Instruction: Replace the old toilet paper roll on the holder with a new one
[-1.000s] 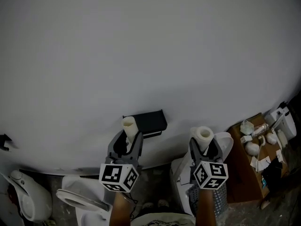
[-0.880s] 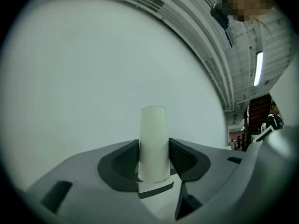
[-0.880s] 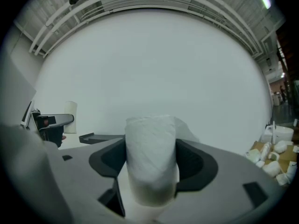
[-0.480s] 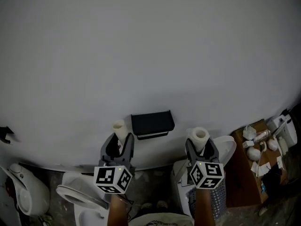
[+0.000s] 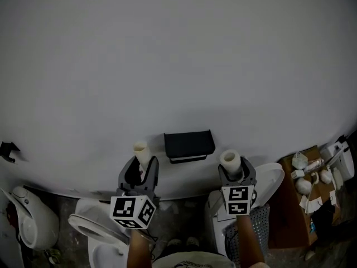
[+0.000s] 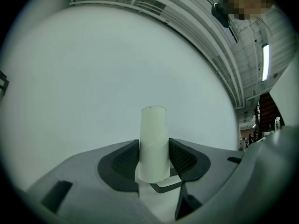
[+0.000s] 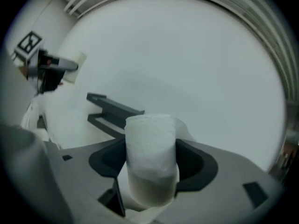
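at the bottom of the head view, left of centre, the left gripper (image 5: 139, 172) has its jaws clamped on a bare cardboard tube (image 6: 153, 143). the tube is thin and pale cream with a faint spiral seam, standing upright between the ribbed pads and poking above them. right of centre, the right gripper (image 5: 236, 173) is closed on a new toilet paper roll (image 7: 150, 148), white, fatter and soft-dimpled. its hollow core shows only from above, in the head view. just beyond and between the two, mid-frame, the black holder (image 5: 189, 145) is fixed to the pale wall (image 5: 167, 60). the right gripper view shows the holder at left centre as two flat bars, with the left gripper at the upper left edge. the left gripper view shows only wall behind the tube. the head view alone shows a toilet seat (image 5: 89, 230) at lower left and a cardboard box (image 5: 290, 205) at lower right.
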A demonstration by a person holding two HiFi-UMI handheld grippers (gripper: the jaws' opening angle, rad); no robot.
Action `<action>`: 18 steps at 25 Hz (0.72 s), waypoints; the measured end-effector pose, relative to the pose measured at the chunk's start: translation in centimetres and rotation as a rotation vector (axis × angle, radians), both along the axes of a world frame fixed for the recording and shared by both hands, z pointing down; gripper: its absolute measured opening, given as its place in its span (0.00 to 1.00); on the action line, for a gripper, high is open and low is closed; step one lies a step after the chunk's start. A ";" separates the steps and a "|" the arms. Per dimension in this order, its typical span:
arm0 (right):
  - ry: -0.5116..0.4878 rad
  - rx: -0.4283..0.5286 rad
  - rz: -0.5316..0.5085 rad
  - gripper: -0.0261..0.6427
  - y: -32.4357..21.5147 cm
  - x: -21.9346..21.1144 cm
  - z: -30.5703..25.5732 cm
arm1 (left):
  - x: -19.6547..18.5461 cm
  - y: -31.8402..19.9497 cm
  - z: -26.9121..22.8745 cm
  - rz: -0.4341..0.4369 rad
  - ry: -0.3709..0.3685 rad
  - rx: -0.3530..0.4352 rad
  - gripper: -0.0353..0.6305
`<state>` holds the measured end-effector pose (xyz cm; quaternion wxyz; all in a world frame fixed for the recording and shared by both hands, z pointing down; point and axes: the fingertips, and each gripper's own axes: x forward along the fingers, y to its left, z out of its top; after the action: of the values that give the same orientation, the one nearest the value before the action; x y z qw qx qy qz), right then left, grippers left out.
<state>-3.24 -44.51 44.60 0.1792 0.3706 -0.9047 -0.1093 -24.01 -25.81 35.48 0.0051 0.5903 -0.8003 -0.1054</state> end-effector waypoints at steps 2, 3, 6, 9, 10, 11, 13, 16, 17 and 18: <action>0.164 0.107 -0.022 0.50 -1.0 -0.7 0.9 | -0.2 0.3 0.0 -0.005 0.001 -0.001 0.35; 0.238 0.155 -0.032 0.50 -1.5 -0.9 1.4 | -0.2 0.5 0.0 -0.007 0.000 -0.002 0.35; 0.451 0.298 -0.076 0.50 -2.5 -1.6 2.7 | -0.5 1.0 0.0 -0.013 -0.005 -0.006 0.35; 0.679 0.465 -0.142 0.50 -2.9 -2.2 4.0 | -0.7 1.6 -0.1 -0.021 -0.008 -0.005 0.35; 0.758 0.526 -0.164 0.50 -2.9 -2.3 4.4 | -0.8 1.8 -0.1 -0.024 -0.009 -0.005 0.35; 0.833 0.583 -0.184 0.50 -3.0 -2.5 4.7 | -0.8 1.9 -0.1 -0.025 -0.010 -0.005 0.35; 0.933 0.666 -0.215 0.50 -3.1 -2.9 5.2 | -0.9 2.1 -0.1 -0.029 -0.012 -0.006 0.35; 0.936 0.671 -0.231 0.50 -2.7 -3.7 5.4 | -1.0 2.4 -0.1 -0.032 -0.012 -0.008 0.35; 0.923 0.667 -0.230 0.50 -2.5 -4.0 5.3 | -1.1 2.4 -0.1 -0.032 -0.012 -0.009 0.35; 0.912 0.667 -0.229 0.50 -2.4 -4.3 5.2 | -1.1 2.4 -0.1 -0.033 -0.012 -0.010 0.35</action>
<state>-7.49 -46.94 49.79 0.4118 0.2223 -0.6867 -0.5563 -25.15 -23.44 35.43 0.0015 0.5775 -0.8105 -0.0982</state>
